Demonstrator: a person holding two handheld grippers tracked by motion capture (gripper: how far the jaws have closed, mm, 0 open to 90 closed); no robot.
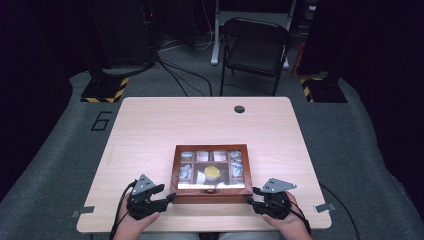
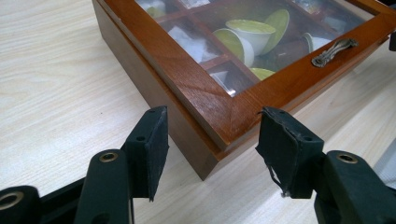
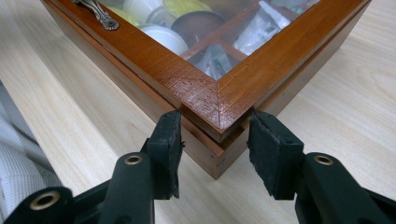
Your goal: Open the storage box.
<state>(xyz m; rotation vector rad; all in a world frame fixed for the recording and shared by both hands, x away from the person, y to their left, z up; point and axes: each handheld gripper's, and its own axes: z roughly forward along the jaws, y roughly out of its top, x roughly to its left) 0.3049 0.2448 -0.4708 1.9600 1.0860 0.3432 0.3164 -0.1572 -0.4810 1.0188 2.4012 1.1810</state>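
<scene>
Bottom of the high view: left gripper (image 1: 169,198) at lower left, jaws spread wide around the near-left corner of the wooden box (image 1: 211,172). Right gripper (image 1: 248,199) at lower right, jaws apart, straddling the near-right corner, pads close against it. Box sits lower centre on the table (image 1: 150,130), glass lid shut. Top centre, a folding chair (image 1: 255,47).

Items under the wooden box's (image 1: 211,172) glass lid are too small and glare-washed to identify.
</scene>
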